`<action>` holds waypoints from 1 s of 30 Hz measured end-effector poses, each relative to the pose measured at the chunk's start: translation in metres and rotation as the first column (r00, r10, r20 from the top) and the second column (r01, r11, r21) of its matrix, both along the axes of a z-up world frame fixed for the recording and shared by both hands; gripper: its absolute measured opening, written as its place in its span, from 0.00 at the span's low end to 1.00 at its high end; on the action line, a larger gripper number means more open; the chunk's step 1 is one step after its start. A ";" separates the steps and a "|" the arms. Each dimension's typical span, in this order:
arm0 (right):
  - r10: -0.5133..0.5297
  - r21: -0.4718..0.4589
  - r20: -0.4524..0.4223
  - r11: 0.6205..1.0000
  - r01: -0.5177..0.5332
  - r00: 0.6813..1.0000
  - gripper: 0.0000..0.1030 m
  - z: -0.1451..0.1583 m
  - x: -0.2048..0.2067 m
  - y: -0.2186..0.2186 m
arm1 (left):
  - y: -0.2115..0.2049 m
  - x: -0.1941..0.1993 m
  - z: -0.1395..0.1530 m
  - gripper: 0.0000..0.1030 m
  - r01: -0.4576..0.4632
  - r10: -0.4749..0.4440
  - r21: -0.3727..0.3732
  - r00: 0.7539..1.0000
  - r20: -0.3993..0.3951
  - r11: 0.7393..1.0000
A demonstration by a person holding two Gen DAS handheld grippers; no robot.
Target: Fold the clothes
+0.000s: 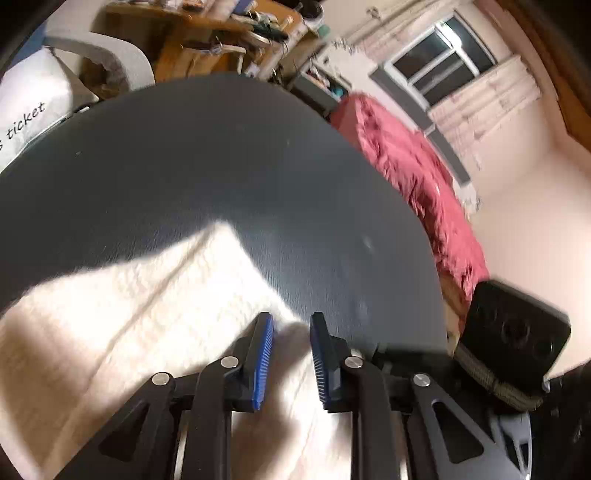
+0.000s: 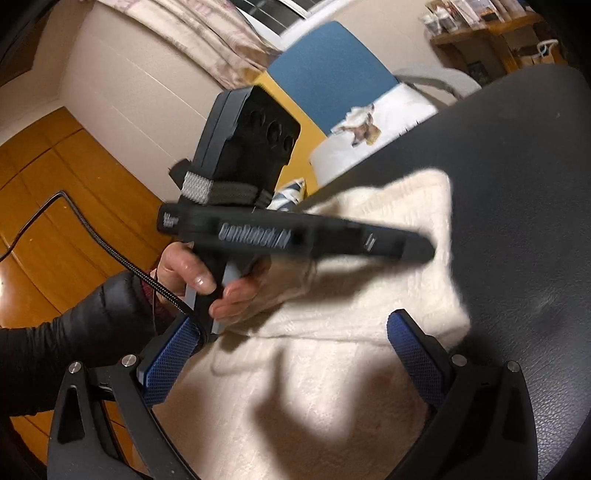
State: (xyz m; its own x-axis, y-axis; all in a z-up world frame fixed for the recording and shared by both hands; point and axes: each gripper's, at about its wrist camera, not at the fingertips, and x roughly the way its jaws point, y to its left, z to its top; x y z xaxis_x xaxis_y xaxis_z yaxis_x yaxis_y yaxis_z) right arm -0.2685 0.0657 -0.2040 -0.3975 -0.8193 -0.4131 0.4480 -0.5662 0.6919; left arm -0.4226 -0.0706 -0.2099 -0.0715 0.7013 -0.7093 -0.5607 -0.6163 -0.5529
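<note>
A cream knitted garment [image 1: 140, 314] lies on a dark round table [image 1: 221, 166]. It also shows in the right wrist view [image 2: 314, 376], with a folded layer on top. My left gripper [image 1: 291, 325] hovers over the garment's right edge, its blue-padded jaws a small gap apart and holding nothing. In the right wrist view the left gripper's black body [image 2: 295, 236] reaches across the garment, held by a hand [image 2: 229, 291]. My right gripper [image 2: 295, 332] is wide open above the garment and holds nothing.
A red blanket [image 1: 417, 184] lies beyond the table's right edge. A white bag [image 1: 29, 110], a grey chair [image 1: 110, 55] and a cluttered wooden shelf [image 1: 221, 33] stand behind the table. A cable [image 2: 110, 251] trails from the left gripper. A blue panel [image 2: 332, 70] stands beyond.
</note>
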 end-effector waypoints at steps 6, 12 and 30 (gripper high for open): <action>0.014 -0.013 0.030 1.000 -0.014 0.999 1.00 -0.006 -0.006 -0.001 | -0.016 0.001 0.005 0.21 -0.081 0.082 0.081 0.997 -0.008 0.993; 0.042 0.012 0.006 0.999 -0.042 0.999 1.00 0.004 0.002 0.000 | -0.116 0.033 0.038 0.23 -0.321 0.335 0.162 0.940 -0.066 0.933; 0.502 0.227 -0.189 0.858 -0.460 0.844 1.00 0.098 0.042 -0.067 | -0.247 0.110 0.049 0.24 -0.655 0.604 -0.068 0.728 -0.324 0.753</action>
State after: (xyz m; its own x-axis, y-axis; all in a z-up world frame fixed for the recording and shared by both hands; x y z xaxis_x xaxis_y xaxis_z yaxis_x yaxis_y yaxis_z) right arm -0.2266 -0.0016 -0.1063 -0.0729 -0.8597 -0.5056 0.8300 -0.3334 0.4473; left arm -0.3126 -0.3178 -0.1608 -0.6549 0.2989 -0.6941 -0.1168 -0.9475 -0.2977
